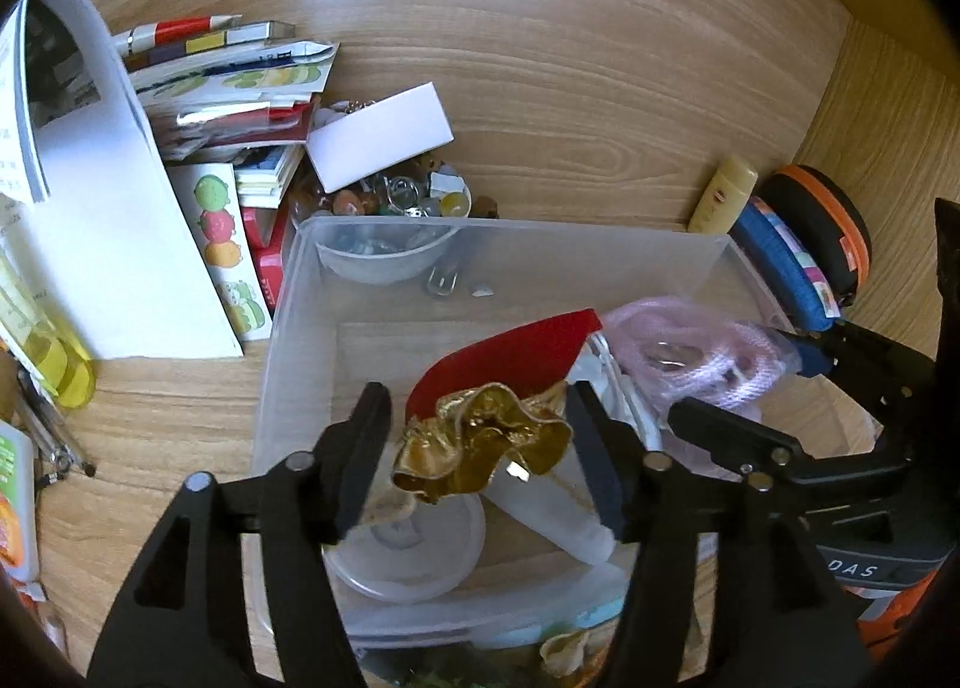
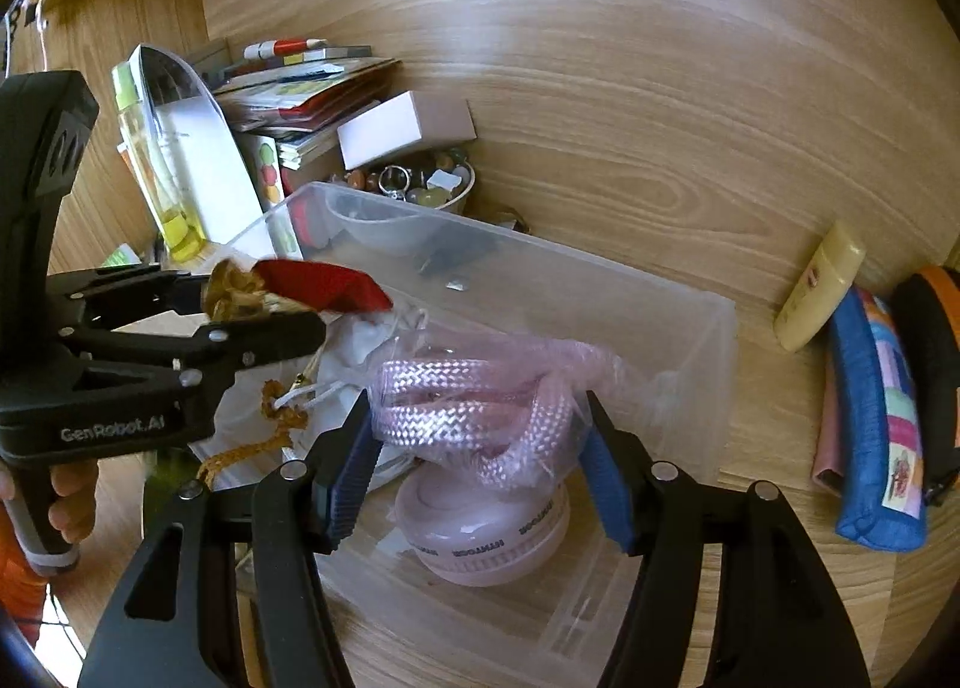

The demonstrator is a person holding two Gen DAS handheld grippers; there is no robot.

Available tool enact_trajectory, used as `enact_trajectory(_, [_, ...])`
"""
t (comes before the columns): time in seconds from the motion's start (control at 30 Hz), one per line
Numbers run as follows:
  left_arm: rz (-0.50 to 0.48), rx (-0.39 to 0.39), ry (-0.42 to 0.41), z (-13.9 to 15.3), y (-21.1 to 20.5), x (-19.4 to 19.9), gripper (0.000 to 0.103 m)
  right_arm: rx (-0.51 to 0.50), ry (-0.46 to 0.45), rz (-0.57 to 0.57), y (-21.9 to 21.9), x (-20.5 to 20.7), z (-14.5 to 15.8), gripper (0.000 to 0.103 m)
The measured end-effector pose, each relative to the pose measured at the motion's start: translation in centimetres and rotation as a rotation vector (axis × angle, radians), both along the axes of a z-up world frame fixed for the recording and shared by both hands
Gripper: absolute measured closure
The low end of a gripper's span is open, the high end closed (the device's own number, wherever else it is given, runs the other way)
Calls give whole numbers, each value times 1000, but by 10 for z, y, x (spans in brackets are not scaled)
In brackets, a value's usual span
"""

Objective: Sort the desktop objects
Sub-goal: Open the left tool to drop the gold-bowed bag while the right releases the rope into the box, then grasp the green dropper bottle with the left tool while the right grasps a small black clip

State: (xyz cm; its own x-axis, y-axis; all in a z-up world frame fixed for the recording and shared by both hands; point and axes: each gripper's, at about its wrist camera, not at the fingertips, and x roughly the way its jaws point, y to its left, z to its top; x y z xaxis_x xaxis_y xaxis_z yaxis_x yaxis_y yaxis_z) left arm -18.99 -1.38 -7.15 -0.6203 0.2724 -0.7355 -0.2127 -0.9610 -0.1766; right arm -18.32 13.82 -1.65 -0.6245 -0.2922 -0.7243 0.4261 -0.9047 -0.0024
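A clear plastic bin (image 1: 288,328) stands on the wooden desk. My left gripper (image 1: 480,448) hovers over it, jaws spread wide around a red pouch with a gold ruffled top (image 1: 480,442); whether the pads touch the pouch is unclear. The pouch also shows in the right wrist view (image 2: 324,280) beside the left gripper (image 2: 264,316). My right gripper (image 2: 480,460) is closed on a bag of pink braided cord (image 2: 474,406), holding it above a pink round case (image 2: 486,532) inside the bin (image 2: 690,340). The cord bag also shows in the left wrist view (image 1: 696,358).
A bowl of beads and rings (image 1: 390,202) and a white box (image 1: 378,136) sit behind the bin. Books and papers (image 1: 228,88) pile at left with a yellow bottle (image 2: 162,178). A cream tube (image 2: 816,292), a blue pouch (image 2: 876,424) and an orange-trimmed case (image 1: 822,232) lie right.
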Motion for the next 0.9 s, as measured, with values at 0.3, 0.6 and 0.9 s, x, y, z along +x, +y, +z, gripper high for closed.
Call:
enact_trajectory(0.3, [17, 4, 22, 13, -4, 14, 34, -19, 63, -15, 8, 19, 19, 30])
enact_trajectory(0.6, [41, -26, 63, 30, -6, 40, 15, -49, 90, -30, 18, 44, 34, 19])
enact_trajectory(0.9, [70, -26, 107, 42, -24, 73, 9, -92, 97, -37, 37, 73, 44, 16])
